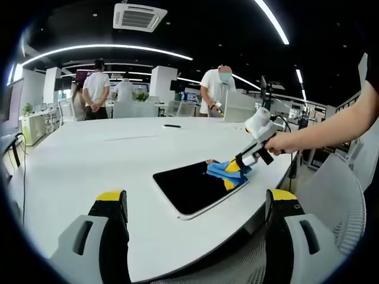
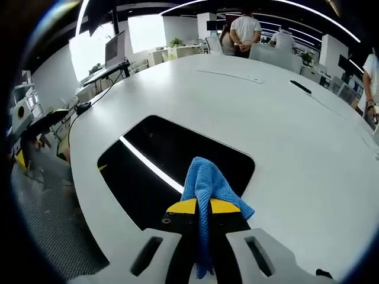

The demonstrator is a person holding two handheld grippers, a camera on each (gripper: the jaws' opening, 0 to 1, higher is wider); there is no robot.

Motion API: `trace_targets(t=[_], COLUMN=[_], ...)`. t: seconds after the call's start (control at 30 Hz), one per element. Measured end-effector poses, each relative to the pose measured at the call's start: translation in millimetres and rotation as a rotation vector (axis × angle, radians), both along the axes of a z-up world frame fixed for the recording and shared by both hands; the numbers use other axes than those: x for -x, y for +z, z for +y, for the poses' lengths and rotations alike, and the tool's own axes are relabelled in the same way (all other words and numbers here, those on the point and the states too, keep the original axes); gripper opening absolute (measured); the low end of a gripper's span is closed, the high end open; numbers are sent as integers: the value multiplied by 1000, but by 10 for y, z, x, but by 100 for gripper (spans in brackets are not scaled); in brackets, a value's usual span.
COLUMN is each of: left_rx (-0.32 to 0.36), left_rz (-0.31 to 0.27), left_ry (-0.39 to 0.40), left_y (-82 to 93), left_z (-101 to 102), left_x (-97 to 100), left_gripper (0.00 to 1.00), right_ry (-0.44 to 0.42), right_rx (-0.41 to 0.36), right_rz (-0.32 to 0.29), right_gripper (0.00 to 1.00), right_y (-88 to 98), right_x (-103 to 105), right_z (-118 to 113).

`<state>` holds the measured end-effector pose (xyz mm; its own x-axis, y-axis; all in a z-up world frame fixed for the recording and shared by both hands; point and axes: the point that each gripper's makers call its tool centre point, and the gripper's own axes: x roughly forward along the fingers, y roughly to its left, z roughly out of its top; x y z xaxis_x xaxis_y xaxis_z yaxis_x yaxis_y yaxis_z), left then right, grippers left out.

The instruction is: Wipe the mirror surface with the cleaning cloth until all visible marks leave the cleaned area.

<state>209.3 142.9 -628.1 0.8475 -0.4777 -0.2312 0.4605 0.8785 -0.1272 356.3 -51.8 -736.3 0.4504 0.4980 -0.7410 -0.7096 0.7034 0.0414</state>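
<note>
A dark, rounded-corner mirror (image 1: 195, 187) lies flat on the white table (image 1: 106, 154), reflecting the dark ceiling and a light strip. In the left gripper view my right gripper (image 1: 235, 168) presses a blue cleaning cloth (image 1: 227, 171) on the mirror's far right corner, held by a person's hand. My left gripper (image 1: 198, 207) hovers open near the table's front edge, short of the mirror, nothing between its yellow-tipped fingers (image 1: 112, 201). In the right gripper view the right gripper (image 2: 204, 206) is shut on the cloth (image 2: 204, 180), which lies over the mirror (image 2: 154, 160).
A black pen-like object (image 1: 172, 125) lies far back on the table, also (image 2: 301, 86). Several people stand beyond the table's far side (image 1: 96, 89). A mesh office chair (image 1: 340, 195) stands at the table's right edge. Cables and desks line one side (image 2: 89, 89).
</note>
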Motion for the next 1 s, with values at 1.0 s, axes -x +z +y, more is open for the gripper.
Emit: trace_targets(t=[1.0], left_rx=[-8], left_rz=[18], left_ry=[-7], left_y=[-30], left_z=[-12], left_x=[11], left_gripper=[95], right_ry=[-45], right_rx=[3], right_rz=[-40], right_gripper=[0], right_y=[-5], right_x=[-622], right_z=[46])
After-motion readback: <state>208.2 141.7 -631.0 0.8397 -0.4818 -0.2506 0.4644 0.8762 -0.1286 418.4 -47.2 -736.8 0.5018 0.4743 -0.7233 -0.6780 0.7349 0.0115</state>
